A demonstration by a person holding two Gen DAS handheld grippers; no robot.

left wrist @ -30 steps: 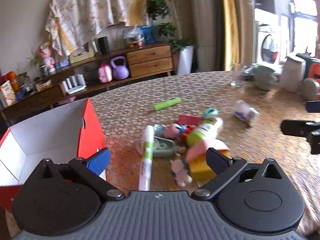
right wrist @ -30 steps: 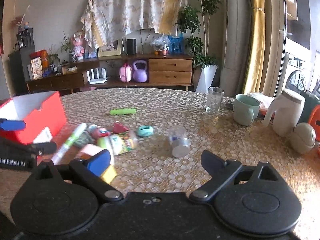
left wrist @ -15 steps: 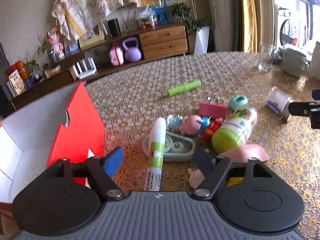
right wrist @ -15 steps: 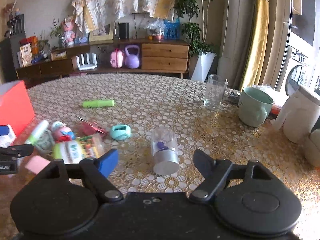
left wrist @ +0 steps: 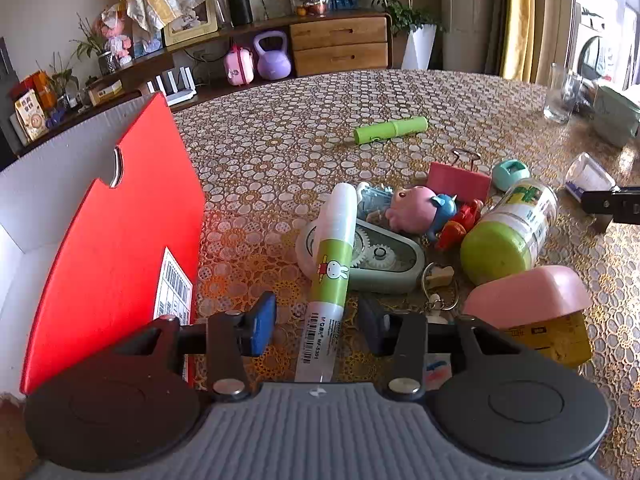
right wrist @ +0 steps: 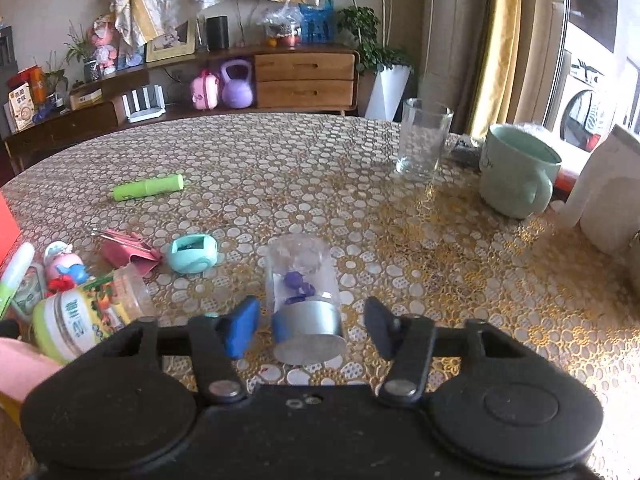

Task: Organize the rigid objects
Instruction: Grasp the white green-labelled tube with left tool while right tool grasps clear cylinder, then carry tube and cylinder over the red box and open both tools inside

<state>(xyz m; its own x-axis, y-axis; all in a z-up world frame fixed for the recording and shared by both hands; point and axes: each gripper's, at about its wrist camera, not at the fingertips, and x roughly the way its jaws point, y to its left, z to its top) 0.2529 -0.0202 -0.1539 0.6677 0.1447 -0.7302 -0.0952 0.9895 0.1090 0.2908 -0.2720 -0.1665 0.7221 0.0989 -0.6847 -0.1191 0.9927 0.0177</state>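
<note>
Between parted jaws: left gripper [left wrist: 316,326] astride glue stick [left wrist: 330,264], untouched.

A patterned table [right wrist: 320,168] fills the foreground. Behind its far edge, a low wooden sideboard [right wrist: 304,76] stands against the wall. Yellow curtains [right wrist: 496,40] hang at right beside bright windows.

**A lived-in family living room**

This is a home. A long wooden sideboard [right wrist: 304,76] runs along the far wall, crowded with a picture frame [right wrist: 170,44], a speaker [right wrist: 218,32], toys and a purple kettlebell [right wrist: 237,85]. Potted plants [right wrist: 380,56], yellow curtains [right wrist: 496,40] and a washing machine [right wrist: 584,116] sit beyond the worktop's [right wrist: 320,184] far right edge, where a mug [right wrist: 516,172] stands.
</note>
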